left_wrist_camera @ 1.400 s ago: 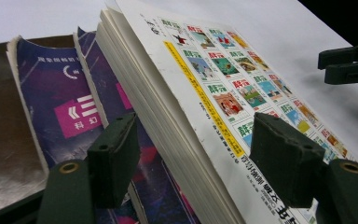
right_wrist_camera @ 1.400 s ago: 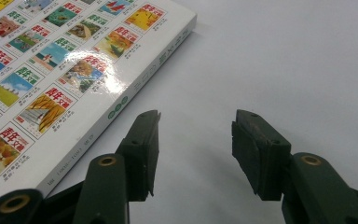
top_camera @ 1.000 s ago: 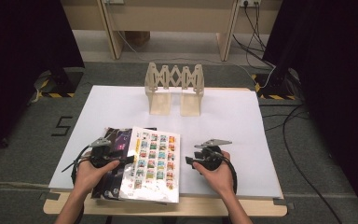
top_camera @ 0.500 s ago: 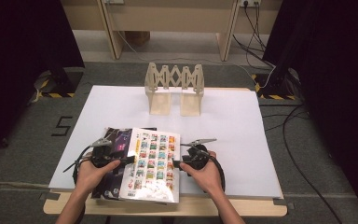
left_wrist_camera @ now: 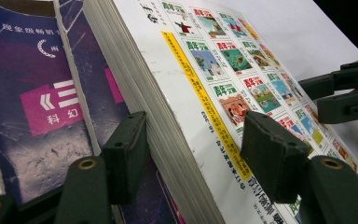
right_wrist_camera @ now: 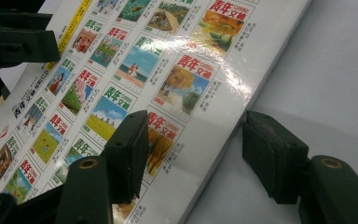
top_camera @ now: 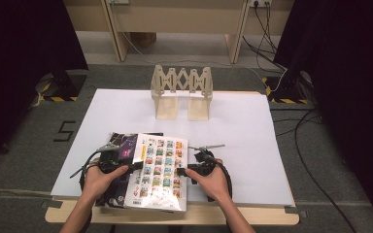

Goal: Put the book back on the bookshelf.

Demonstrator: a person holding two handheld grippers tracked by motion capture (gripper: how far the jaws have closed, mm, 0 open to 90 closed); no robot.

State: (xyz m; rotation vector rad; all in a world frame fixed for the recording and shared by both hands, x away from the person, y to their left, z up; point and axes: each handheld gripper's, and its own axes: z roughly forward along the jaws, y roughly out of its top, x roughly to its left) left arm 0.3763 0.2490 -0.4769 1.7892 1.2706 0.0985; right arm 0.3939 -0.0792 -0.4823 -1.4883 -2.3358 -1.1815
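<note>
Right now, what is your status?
Left gripper jaws closing around white book, right gripper open at its other edge. Purple book underneath.

1. The high view is evenly lit from above; the white surface (top_camera: 252, 141) is bright, while both side edges fall into near-black.
2. That view is soft and slightly grainy — fine detail on the book cover (top_camera: 159, 170) is unreadable there.
3. In the right gripper view, white glare streaks the glossy cover (right_wrist_camera: 135, 84), and a soft shadow lies beside its edge.
4. In the left gripper view, the cover print (left_wrist_camera: 223, 70) is sharp mid-frame — the far end blurs.
</note>
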